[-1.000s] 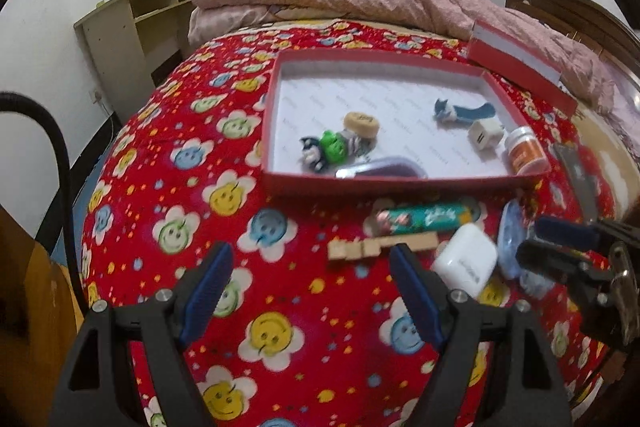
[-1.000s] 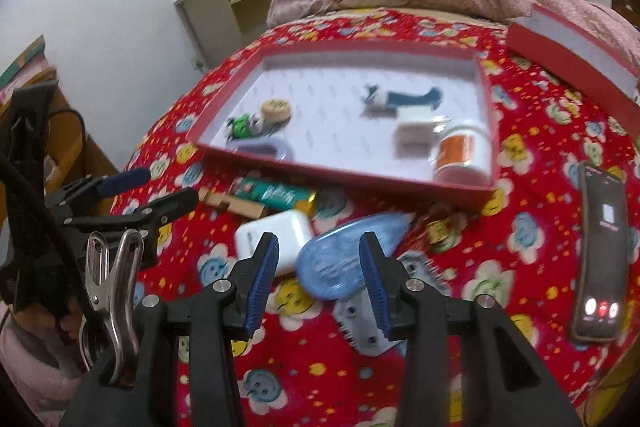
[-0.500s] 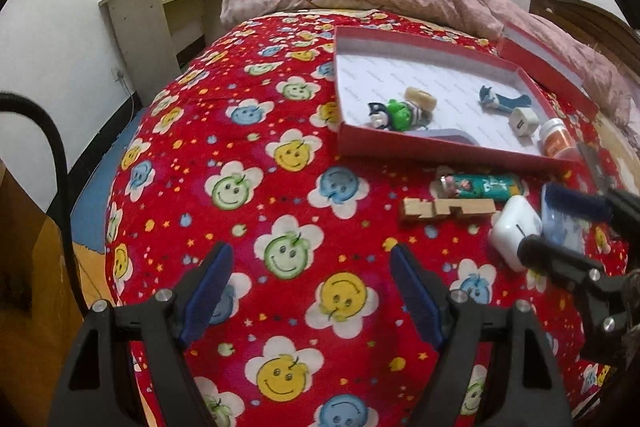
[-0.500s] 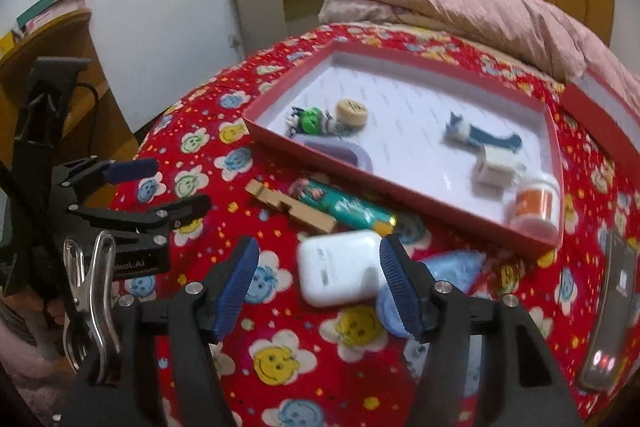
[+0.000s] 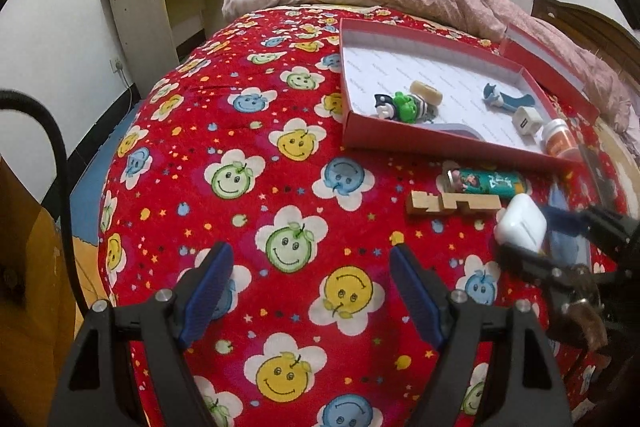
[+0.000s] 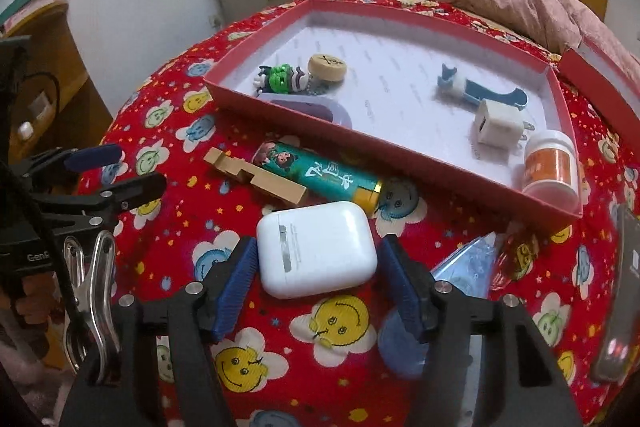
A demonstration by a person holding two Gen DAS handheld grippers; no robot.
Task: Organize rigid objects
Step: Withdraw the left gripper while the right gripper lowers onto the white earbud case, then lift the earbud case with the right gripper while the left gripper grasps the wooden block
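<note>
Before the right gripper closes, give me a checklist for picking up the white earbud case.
1. Earbud case sits between the right gripper's jaws: ok.
2. Jaws clear of the case on both sides: ok; they have just been opening, and a small gap shows each side.
3. Blue plastic piece clear of the right-side jaw: cannot tell, it lies very close behind it.
4. Free space in the red box: ok, middle of the floor is bare.
5. Left gripper out of the way: ok, open over bare blanket.
</note>
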